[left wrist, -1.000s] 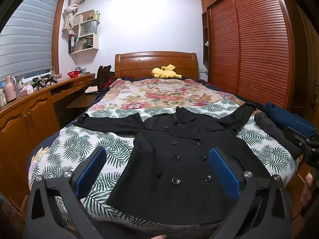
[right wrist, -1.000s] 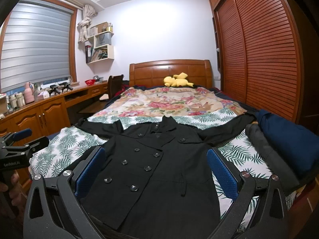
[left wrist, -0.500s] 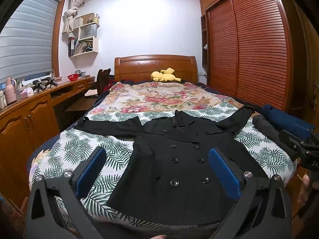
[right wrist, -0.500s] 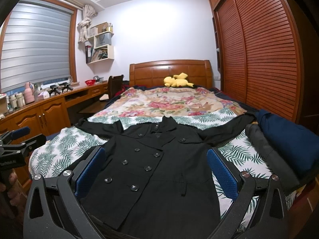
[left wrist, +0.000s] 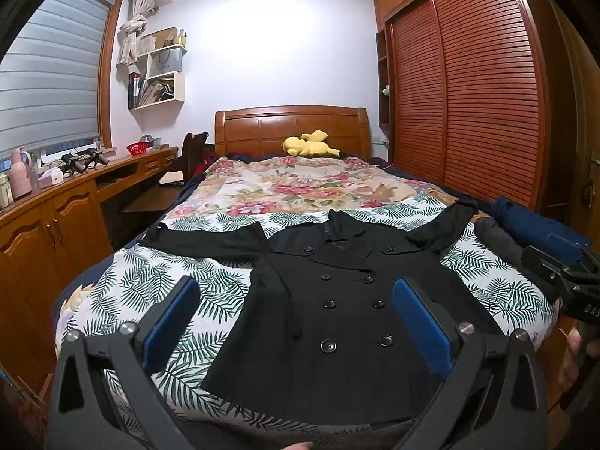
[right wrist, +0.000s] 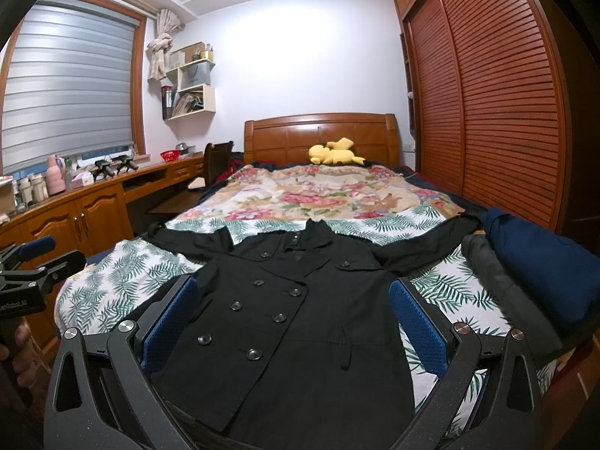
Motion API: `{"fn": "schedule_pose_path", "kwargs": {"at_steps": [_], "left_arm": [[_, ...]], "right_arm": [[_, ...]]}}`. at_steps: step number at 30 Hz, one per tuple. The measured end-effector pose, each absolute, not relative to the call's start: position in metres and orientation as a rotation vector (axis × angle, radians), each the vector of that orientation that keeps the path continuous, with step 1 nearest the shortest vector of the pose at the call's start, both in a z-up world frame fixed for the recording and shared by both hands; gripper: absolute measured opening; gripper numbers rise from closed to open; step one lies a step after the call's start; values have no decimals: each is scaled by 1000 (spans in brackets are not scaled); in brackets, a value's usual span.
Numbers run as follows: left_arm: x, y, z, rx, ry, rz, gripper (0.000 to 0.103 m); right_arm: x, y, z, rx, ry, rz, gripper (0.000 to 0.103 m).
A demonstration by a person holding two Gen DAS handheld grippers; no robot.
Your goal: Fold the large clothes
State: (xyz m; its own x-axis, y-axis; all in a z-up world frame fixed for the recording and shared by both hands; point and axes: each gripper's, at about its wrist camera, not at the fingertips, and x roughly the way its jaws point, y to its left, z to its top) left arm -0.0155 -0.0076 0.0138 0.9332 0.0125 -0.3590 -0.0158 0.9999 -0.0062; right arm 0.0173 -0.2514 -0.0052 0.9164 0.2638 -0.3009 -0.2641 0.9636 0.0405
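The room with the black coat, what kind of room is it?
A bedroom, most likely in someone's home. There is a bed with a wooden headboard, a yellow soft toy near the pillows' end, and a big slatted wardrobe along one wall. The black coat lies spread on the bed.

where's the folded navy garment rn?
The folded navy garment lies at the bed's right edge in both views, beside a grey garment, right of the black coat.

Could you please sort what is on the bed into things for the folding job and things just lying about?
For the job: black coat, spread flat.
Lying about: yellow plush toy, navy bundle, grey bundle.
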Motion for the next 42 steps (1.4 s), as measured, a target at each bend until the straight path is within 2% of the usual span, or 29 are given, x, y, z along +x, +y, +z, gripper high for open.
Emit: {"fn": "schedule_pose_path", "kwargs": {"at_steps": [31, 42], "left_arm": [[-17, -6, 13, -13, 373, 21, 103], [5, 13, -11, -36, 434, 16, 103]], "right_arm": [[20, -254, -7, -2, 310, 273, 103], [24, -240, -14, -21, 333, 297, 103]]}}
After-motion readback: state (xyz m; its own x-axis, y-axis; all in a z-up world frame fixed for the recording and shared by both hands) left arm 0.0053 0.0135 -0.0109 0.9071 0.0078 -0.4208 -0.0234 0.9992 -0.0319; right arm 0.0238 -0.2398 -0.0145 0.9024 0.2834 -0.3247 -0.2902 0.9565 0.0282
